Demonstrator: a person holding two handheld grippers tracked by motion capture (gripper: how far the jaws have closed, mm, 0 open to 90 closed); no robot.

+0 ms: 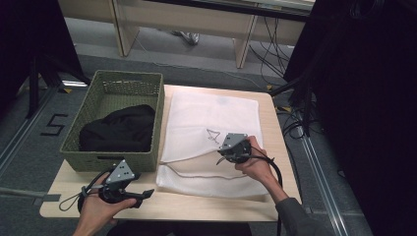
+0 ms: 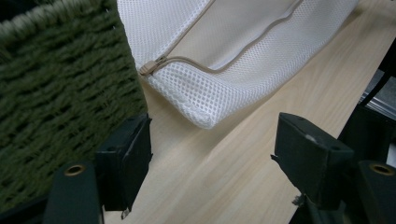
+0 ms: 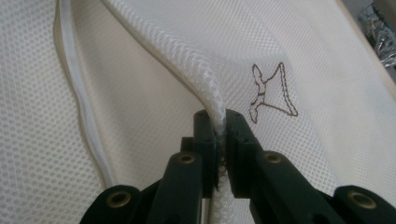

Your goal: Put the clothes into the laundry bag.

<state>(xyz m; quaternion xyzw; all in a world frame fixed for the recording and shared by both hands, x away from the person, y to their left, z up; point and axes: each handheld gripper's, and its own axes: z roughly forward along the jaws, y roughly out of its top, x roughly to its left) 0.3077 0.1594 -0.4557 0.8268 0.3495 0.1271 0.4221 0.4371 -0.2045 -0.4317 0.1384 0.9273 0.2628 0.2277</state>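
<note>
A white mesh laundry bag [image 1: 211,120] lies flat on the wooden table [image 1: 196,202], its zip edge toward the front. My right gripper [image 1: 227,158] points down at the bag's middle. In the right gripper view that gripper [image 3: 219,123] is shut on a raised fold of the mesh bag [image 3: 303,56] at its zipped opening, next to a brown stitched mark [image 3: 271,93]. My left gripper [image 1: 144,195] rests at the table's front left, open. Between its jaws in the left gripper view [image 2: 212,154] is bare wood, with the bag's corner [image 2: 205,112] and tan zip pull [image 2: 148,68] just beyond.
A green woven basket [image 1: 125,76] stands left of the bag and holds a black garment [image 1: 118,130]; its wall [image 2: 60,93] is close to my left jaw. Cables run on the floor at the right [image 1: 295,123]. A desk frame [image 1: 241,44] stands behind the table.
</note>
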